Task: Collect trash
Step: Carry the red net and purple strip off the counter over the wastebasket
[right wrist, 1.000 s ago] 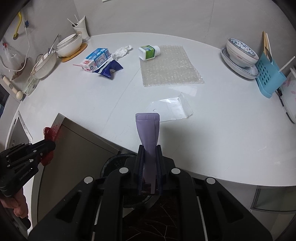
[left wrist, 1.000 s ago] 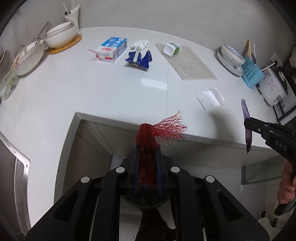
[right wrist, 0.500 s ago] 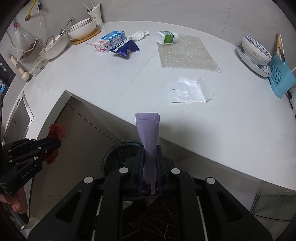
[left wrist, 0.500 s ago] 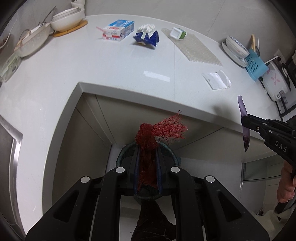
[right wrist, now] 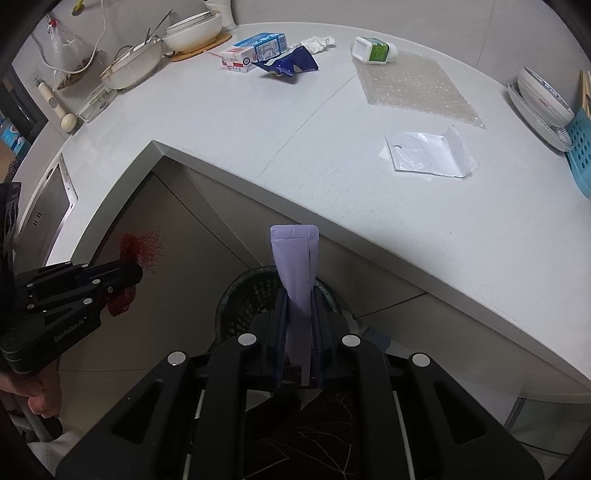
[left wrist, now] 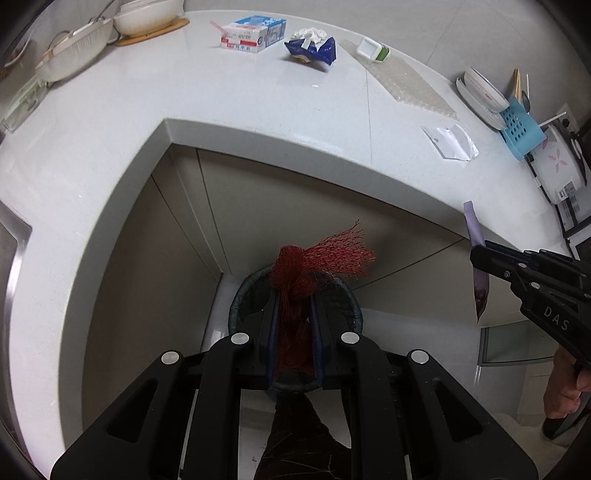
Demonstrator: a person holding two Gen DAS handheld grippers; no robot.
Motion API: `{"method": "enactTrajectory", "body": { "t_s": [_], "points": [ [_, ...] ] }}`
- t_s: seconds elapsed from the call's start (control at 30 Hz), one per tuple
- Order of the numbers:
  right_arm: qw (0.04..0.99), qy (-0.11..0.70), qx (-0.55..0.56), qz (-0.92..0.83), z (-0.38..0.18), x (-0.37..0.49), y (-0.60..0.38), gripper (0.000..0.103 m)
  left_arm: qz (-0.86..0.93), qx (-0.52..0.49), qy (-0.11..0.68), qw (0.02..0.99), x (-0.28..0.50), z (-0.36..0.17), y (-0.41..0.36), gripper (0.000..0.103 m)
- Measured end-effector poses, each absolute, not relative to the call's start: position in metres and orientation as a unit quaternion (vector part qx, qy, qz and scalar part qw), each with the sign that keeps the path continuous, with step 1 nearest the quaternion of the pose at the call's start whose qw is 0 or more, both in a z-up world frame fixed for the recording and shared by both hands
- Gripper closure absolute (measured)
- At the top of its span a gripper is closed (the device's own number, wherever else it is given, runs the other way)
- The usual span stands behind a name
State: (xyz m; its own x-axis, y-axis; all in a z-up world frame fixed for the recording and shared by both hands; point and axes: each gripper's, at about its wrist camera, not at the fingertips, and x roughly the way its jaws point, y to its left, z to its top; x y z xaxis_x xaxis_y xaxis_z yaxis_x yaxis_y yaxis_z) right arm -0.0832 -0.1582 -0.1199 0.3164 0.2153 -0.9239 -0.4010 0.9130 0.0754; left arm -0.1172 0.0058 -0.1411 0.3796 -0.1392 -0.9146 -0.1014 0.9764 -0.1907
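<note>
home kitchen | white countertop [right wrist: 229,122] | bowls [right wrist: 192,33] | sink [right wrist: 48,206]

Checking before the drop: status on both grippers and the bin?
Left gripper shut on red mesh net. Right gripper shut on purple sachet. Both over dark waste basket below counter edge. Nothing in the way.

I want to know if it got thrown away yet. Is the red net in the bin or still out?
Still out. The red net is pinched in the left tool, above the dark bin on the floor.
</note>
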Motion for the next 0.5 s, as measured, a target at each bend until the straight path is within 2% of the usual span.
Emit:
{"method": "enactTrajectory", "body": {
  "t_s": [0.5],
  "points": [
    [0.778,0.595,-0.097,0.177,-0.189,-0.084,-0.168,0.091,-0.008,-0.095,0.565,0.819,-0.12,-0.205,-0.004,0.089]
  ]
}}
